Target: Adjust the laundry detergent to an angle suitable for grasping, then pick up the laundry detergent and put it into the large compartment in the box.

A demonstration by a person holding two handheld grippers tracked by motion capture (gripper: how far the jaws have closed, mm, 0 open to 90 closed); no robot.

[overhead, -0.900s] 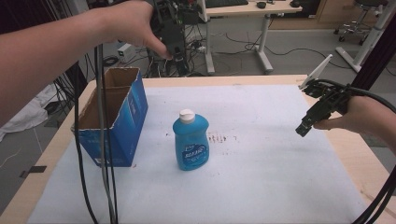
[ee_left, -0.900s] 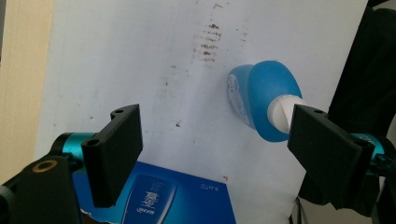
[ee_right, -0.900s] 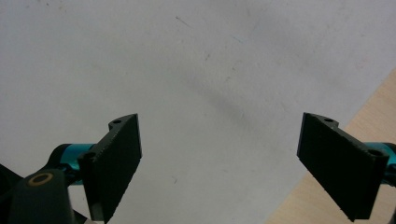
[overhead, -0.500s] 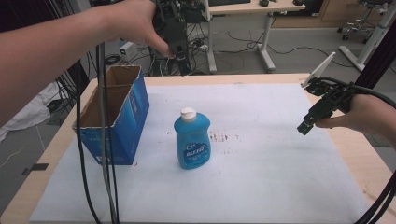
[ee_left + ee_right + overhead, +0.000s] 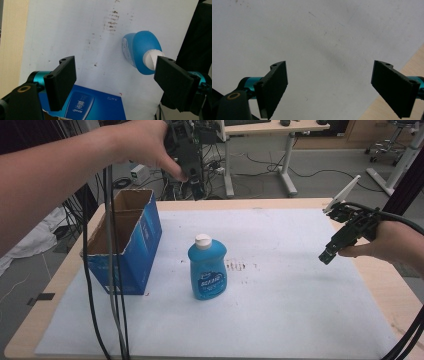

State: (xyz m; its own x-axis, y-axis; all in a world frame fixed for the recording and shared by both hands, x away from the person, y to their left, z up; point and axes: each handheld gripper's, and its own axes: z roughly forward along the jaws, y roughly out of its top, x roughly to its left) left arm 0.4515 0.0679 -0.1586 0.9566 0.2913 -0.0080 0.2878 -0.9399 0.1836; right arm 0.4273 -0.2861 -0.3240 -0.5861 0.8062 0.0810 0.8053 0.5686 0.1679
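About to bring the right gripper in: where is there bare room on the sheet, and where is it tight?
Bare: white sheet right of and in front of the blue bottle, up to the right gripper. Tight: gap between the bottle and the blue box, with cables hanging in front.

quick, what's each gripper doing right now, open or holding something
Left gripper: open, holding nothing, raised above the blue bottle.
Right gripper: open, holding nothing.

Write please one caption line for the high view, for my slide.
Blue bottle stands upright on white sheet beside open blue box; left gripper raised, right gripper low, both open.
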